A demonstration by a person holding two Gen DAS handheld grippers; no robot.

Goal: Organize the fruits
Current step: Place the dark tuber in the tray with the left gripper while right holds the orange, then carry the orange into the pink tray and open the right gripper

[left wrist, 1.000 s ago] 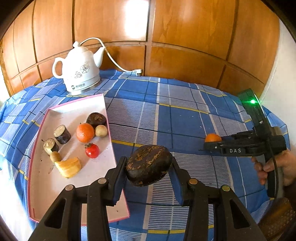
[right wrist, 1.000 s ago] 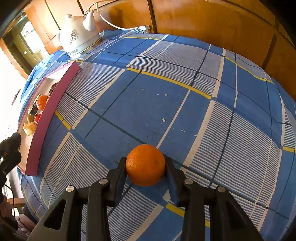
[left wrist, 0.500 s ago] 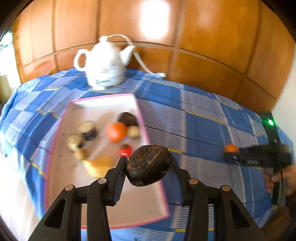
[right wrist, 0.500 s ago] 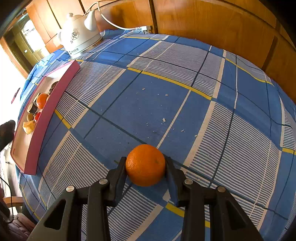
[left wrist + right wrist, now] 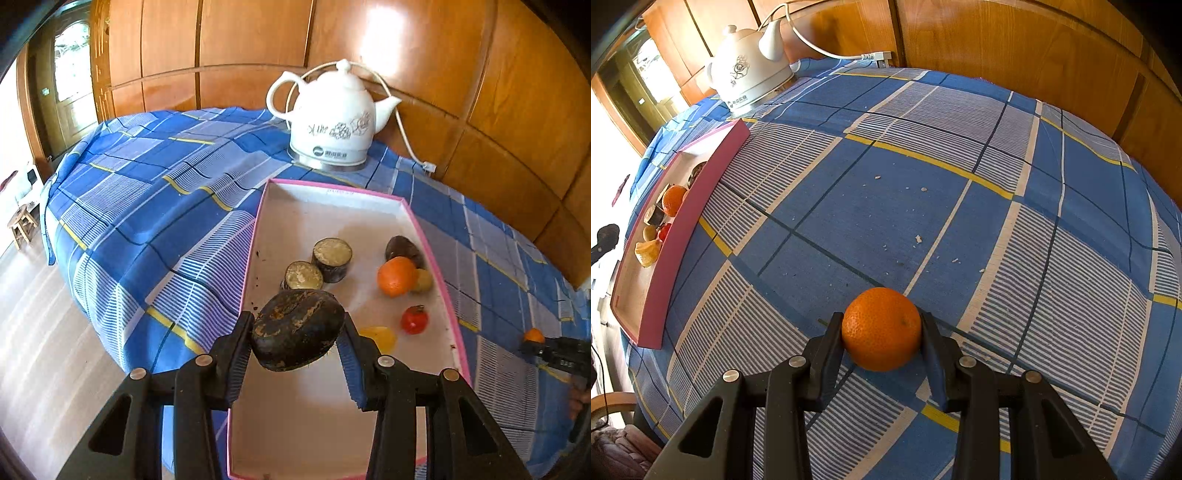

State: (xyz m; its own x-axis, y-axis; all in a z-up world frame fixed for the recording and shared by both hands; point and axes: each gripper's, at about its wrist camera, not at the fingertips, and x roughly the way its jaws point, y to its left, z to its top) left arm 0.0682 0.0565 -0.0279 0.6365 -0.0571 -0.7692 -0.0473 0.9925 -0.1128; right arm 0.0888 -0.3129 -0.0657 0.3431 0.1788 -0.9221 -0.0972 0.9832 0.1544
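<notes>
Left gripper [image 5: 295, 332] clamped on dark mottled fruit [image 5: 297, 328], held above near end of pink-rimmed tray [image 5: 432, 251]; likely for drop beside orange [image 5: 395, 276], tomato [image 5: 414, 319]. Right gripper [image 5: 882, 332] clamped on second orange [image 5: 881, 328] over checked cloth [image 5: 923, 166], well apart from tray, probably waiting turn.

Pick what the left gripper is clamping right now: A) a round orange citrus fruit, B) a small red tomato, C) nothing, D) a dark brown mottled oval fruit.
D: in the left wrist view the left gripper has both pads pressed on the dark brown mottled oval fruit, held over the pink-rimmed white tray; the round orange citrus fruit is in the right gripper.
</notes>
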